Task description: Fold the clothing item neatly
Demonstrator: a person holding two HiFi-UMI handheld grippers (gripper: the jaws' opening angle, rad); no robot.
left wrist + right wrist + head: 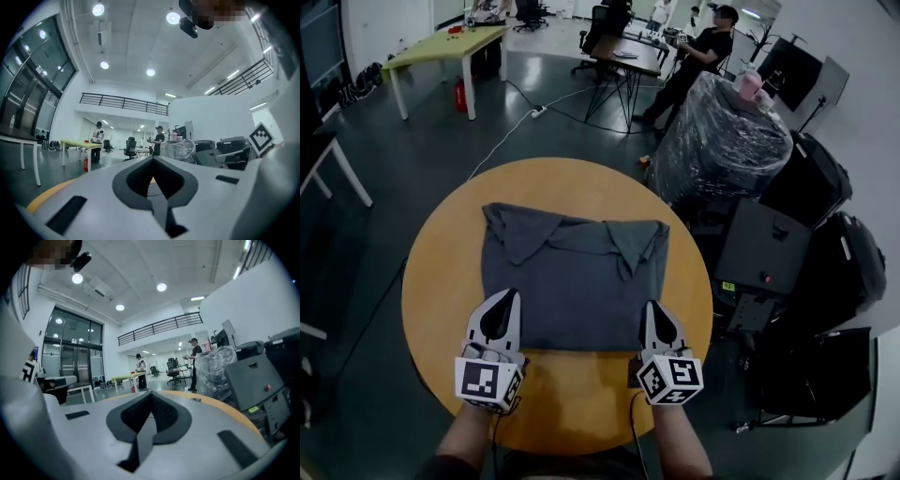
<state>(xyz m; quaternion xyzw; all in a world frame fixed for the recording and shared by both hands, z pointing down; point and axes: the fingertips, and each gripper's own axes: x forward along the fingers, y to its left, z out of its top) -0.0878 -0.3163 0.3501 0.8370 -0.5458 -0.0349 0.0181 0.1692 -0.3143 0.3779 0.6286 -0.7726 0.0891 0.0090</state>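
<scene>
A grey shirt [572, 281] lies folded into a flat rectangle on the round orange table [581, 183], its collar and sleeve flaps toward the far edge. My left gripper [506, 293] hovers over the shirt's near left corner, jaws together. My right gripper [652, 305] is at the near right corner, jaws also together. No cloth is lifted at either corner. In the left gripper view the left gripper [152, 158] points level across the room with its jaws closed. The right gripper view shows the right gripper [151, 392] the same way, with the table rim [225, 406] beyond it.
Beside the table on the right are a plastic-wrapped bundle [722, 141] and black equipment cases [769, 248]. A person [698, 56] stands at a desk farther back. A green table [455, 42] is at the far left. A cable [511, 131] runs over the floor.
</scene>
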